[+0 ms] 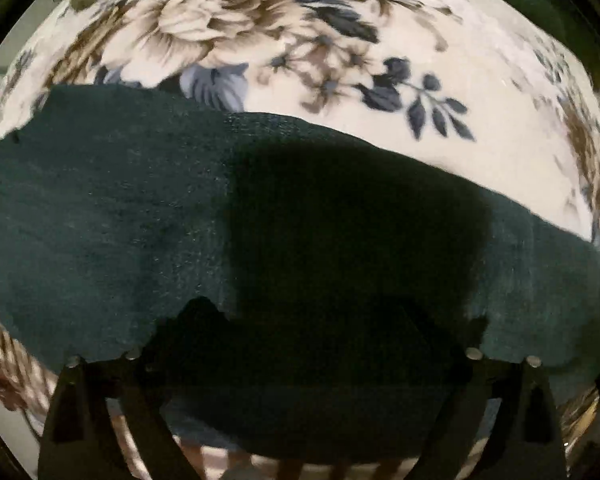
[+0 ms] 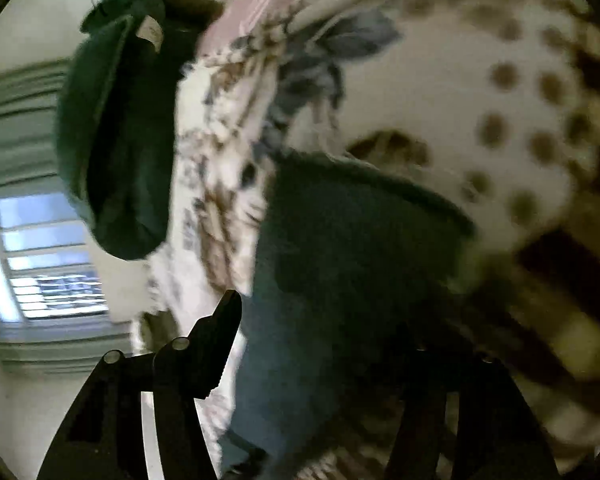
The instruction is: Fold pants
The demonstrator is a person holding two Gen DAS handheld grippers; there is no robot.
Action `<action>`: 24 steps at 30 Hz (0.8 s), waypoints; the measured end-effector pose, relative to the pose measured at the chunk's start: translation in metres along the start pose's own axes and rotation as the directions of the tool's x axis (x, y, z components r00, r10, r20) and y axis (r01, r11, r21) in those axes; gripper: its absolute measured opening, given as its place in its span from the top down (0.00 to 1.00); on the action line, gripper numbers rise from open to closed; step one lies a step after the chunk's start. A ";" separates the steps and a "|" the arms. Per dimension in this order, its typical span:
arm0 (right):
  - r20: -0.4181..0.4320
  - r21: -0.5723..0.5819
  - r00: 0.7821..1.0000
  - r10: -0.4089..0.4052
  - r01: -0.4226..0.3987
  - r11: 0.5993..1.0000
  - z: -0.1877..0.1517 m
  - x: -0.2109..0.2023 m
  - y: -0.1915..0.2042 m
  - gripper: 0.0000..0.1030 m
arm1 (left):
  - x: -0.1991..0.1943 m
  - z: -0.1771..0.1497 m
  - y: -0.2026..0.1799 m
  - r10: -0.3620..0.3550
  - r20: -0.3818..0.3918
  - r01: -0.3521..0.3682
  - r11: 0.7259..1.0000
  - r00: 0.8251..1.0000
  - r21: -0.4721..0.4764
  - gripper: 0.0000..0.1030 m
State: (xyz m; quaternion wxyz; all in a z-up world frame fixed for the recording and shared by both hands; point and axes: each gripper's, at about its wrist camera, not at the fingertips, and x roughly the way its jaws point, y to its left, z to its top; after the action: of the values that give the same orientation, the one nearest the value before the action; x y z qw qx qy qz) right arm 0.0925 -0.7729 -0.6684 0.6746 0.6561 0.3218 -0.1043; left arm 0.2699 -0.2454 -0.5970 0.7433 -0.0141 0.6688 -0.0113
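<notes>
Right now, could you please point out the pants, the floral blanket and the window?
pants (image 1: 140, 208): left wrist view, lit middle of the fabric.
floral blanket (image 1: 440, 128): left wrist view, pale patch.
window (image 2: 40, 256): right wrist view, bright panes.

Left claw (image 1: 332, 320) spread wide; right claw (image 2: 320, 344) likewise.

We see the pants (image 1: 140, 208) as dark green cloth with a matt, slightly fuzzy nap, speckled with pale lint. Under them, the blanket (image 1: 440, 52) looks like soft, plush fabric printed with flowers, also matt. Our left gripper (image 1: 320, 320) and right gripper (image 2: 324, 344) appear to be matt black plastic, with small dull metal pin heads; the right view is blurred, so its finish is less certain.
</notes>
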 end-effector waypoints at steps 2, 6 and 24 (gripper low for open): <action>0.005 -0.007 1.000 0.013 -0.013 1.000 0.001 0.006 0.003 0.43 | 0.004 0.002 0.003 -0.003 -0.010 0.003 1.000 1.000 -0.003 0.00; 0.017 -0.041 0.997 -0.069 0.069 0.997 -0.004 0.018 0.019 0.93 | 0.006 0.002 0.000 0.025 0.001 -0.025 1.000 1.000 -0.003 0.00; 0.083 -0.571 0.973 -0.216 0.224 0.789 -0.175 0.016 0.264 0.93 | -0.112 -0.008 0.122 0.060 0.181 -0.020 0.977 0.982 -0.213 0.00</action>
State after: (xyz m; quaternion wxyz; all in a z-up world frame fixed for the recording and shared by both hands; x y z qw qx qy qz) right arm 0.2019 -0.5704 -0.4496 0.8268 0.3780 0.4080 -0.0842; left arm 0.2494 -0.1192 -0.4912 0.7970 -0.0801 0.5938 0.0757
